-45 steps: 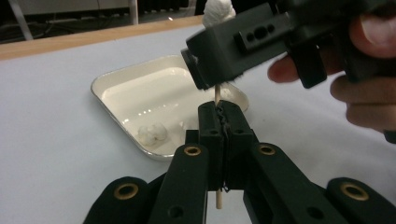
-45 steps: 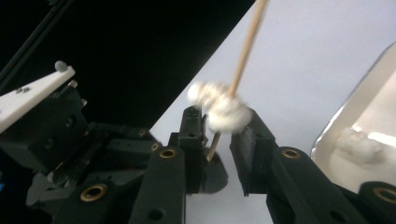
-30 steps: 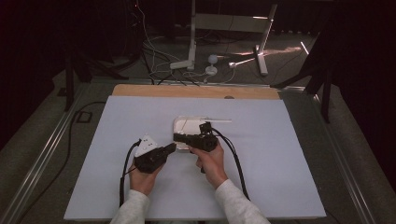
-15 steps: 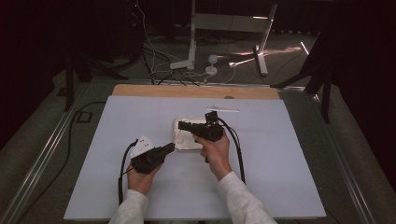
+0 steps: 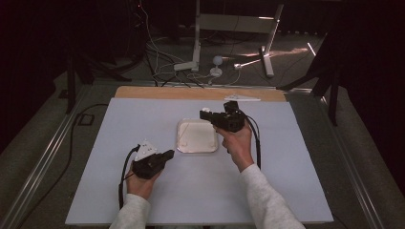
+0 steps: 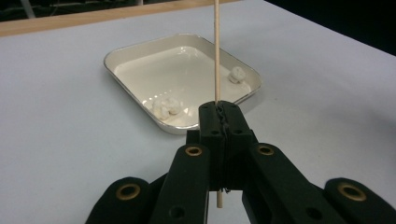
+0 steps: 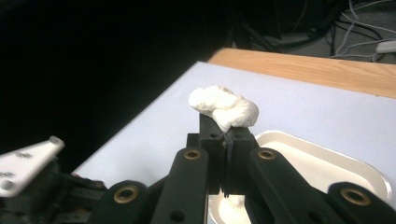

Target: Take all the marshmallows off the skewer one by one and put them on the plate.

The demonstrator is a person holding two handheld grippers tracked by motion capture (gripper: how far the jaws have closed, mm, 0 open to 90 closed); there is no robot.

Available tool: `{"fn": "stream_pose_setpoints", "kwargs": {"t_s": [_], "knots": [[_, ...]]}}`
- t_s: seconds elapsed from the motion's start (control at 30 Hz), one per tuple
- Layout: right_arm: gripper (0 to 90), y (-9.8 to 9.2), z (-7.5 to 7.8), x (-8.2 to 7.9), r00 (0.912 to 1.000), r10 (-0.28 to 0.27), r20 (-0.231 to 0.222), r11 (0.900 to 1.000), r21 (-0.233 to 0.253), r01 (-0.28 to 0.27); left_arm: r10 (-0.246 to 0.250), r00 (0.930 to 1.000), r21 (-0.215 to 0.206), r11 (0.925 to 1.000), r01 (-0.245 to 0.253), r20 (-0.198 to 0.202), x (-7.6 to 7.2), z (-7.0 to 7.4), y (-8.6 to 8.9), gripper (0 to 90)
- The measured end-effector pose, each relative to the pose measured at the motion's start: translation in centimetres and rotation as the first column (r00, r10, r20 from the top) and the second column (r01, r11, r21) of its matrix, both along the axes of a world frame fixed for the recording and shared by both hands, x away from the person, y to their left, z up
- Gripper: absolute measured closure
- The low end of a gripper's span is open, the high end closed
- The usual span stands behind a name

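A shallow cream tray (image 5: 197, 136) lies mid-table on the white sheet. In the left gripper view the tray (image 6: 140, 51) holds two white doughy lumps, one near its front rim (image 6: 166, 106) and one at its right side (image 6: 236, 74). My left gripper (image 6: 219, 112) is shut on a thin wooden stick (image 6: 216, 51) that stands upright. It sits low near the tray's left front corner (image 5: 168, 154). My right gripper (image 7: 225, 133) is shut on another white lump (image 7: 224, 108), raised above the tray's far right corner (image 5: 205, 114).
A wooden strip (image 5: 191, 93) runs along the table's far edge, with a flat white piece (image 5: 241, 98) on it. Beyond it, stand legs and cables (image 5: 200, 67) lie on the floor. Open sheet lies on both sides of the tray.
My right gripper has risen from the tray and moved farther back and to the right with the white lump. My left gripper has drawn back a little toward the person.
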State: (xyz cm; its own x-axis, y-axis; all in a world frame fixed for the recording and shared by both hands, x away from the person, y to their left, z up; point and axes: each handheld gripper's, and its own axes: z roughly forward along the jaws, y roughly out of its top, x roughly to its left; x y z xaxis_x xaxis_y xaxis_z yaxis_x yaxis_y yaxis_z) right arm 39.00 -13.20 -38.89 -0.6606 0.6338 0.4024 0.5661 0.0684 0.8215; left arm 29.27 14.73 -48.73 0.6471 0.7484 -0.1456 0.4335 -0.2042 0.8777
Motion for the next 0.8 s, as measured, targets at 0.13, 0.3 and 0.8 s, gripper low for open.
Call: {"fn": "stream_pose_setpoints", "kwargs": {"t_s": [0.13,0.3,0.8], "knots": [[88.8,0.4,-1.0,0.2,0.9998,0.010,-0.017,0.999,-0.034,-0.011,0.001,1.0000,-0.012,0.9999,-0.001,-0.004,0.2,-0.1,-0.1,90.0],[88.4,0.9,-2.3,0.8,0.9984,0.017,-0.054,0.999,-0.041,-0.019,0.012,0.9999,-0.017,0.9998,-0.012,-0.006,0.3,-0.1,0.0,90.0],[87.4,2.5,-6.2,2.2,0.9848,0.018,-0.173,0.988,-0.150,-0.044,0.034,0.9994,-0.035,0.9988,-0.035,-0.011,0.4,-0.1,0.5,90.0]]}}
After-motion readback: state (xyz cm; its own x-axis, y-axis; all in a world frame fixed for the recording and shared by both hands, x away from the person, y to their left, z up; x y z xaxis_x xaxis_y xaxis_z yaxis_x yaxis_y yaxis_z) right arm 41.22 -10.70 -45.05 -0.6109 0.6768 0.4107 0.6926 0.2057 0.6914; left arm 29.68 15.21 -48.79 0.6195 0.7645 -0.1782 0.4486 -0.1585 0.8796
